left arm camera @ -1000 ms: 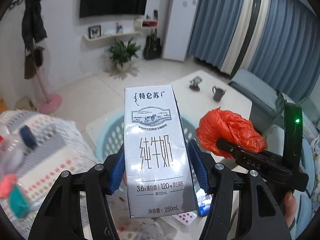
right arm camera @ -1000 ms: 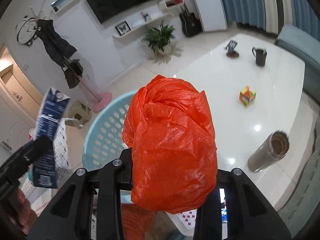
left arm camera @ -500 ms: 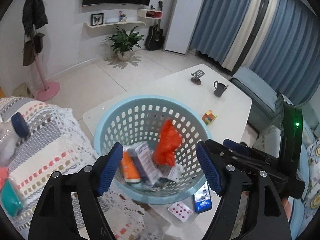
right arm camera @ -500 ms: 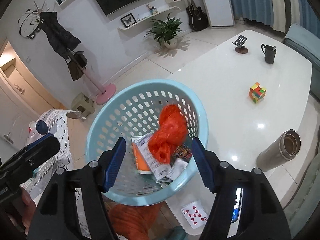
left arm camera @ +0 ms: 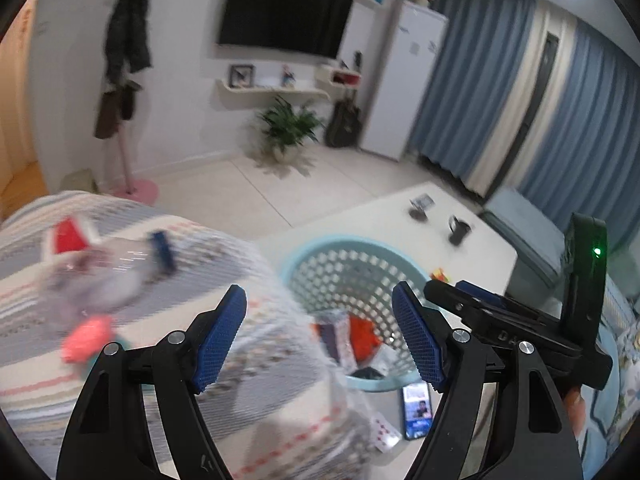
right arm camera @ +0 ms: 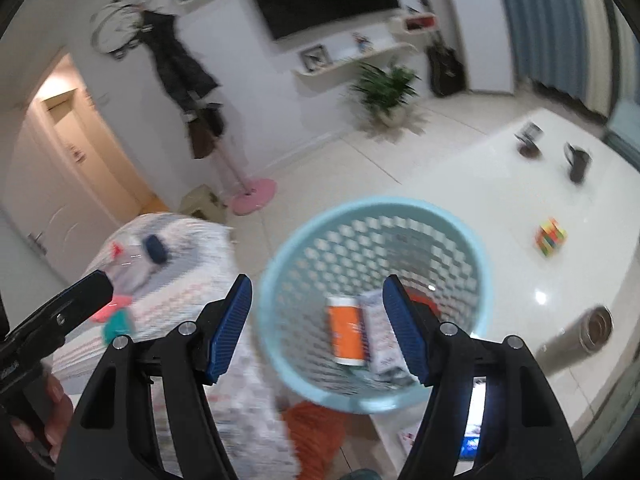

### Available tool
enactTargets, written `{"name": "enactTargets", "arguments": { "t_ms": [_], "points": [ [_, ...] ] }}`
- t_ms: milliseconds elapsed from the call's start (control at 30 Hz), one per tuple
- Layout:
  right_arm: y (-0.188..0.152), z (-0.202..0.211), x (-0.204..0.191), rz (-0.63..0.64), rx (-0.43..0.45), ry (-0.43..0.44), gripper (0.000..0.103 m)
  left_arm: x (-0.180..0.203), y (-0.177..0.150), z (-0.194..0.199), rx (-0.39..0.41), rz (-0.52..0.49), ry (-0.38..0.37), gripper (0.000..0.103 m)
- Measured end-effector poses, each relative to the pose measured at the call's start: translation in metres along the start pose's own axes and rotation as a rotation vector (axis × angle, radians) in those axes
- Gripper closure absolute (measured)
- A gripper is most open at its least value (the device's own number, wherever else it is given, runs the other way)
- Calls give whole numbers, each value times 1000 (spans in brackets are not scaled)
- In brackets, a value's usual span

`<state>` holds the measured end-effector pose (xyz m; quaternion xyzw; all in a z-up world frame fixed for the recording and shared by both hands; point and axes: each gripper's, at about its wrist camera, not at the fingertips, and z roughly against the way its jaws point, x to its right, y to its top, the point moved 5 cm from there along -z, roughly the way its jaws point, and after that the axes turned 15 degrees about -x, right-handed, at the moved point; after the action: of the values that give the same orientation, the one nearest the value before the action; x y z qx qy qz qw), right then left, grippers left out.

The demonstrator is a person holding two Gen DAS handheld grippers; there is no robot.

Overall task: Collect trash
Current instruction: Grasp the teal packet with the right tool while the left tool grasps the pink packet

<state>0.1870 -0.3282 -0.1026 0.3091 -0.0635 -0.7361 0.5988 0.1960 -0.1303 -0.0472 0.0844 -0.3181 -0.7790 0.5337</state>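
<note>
A light blue perforated basket stands at the white table's near corner; it also shows in the left wrist view. Inside lie an orange carton, a milk carton and a red plastic bag. My left gripper is open and empty above a patterned cloth surface. My right gripper is open and empty above the basket's near left side. A clear plastic bottle with a blue cap lies on the cloth, blurred; it also shows in the right wrist view.
The white table holds a colour cube, a black mug, a steel flask, a phone and a playing card. Red and teal items lie on the cloth. An orange bag sits below the basket.
Both grippers let go of the milk carton and the red bag, which now lie in the basket. Both views have swung left toward the cloth surface with the bottle.
</note>
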Motion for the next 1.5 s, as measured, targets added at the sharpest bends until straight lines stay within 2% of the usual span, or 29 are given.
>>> {"name": "enactTargets", "arguments": {
  "t_ms": [133, 333, 533, 667, 900, 967, 1000, 1067, 1333, 1500],
  "points": [
    [1, -5, -61, 112, -7, 55, 39, -45, -7, 35, 54, 74, 43, 29],
    [-16, -42, -151, 276, -92, 109, 36, -117, -25, 67, 80, 200, 111, 30],
    [-35, -90, -215, 382, -204, 129, 28, -176, -51, 75, 41, 300, 111, 31],
    [-40, -112, -233, 403, -235, 99, 22, -196, -63, 67, 1, 326, 86, 31],
    [-36, -136, -253, 442, -259, 47, 23, -208, -66, 55, -33, 343, 38, 31],
    [-39, -138, -257, 472, -253, 33, 34, -208, -64, 48, -46, 332, 50, 31],
    [-43, -140, -259, 490, -266, 32, 45, -207, -63, 46, -55, 322, 58, 31],
    [-44, -139, -259, 501, -262, 22, 50, -203, -60, 38, -78, 302, 55, 31],
    [-43, -121, -221, 448, -232, -43, 52, -184, -52, 12, -137, 216, 77, 31],
    [-33, -117, -192, 377, -252, -4, 52, -179, -46, -9, -159, 174, 127, 31]
  ]
}}
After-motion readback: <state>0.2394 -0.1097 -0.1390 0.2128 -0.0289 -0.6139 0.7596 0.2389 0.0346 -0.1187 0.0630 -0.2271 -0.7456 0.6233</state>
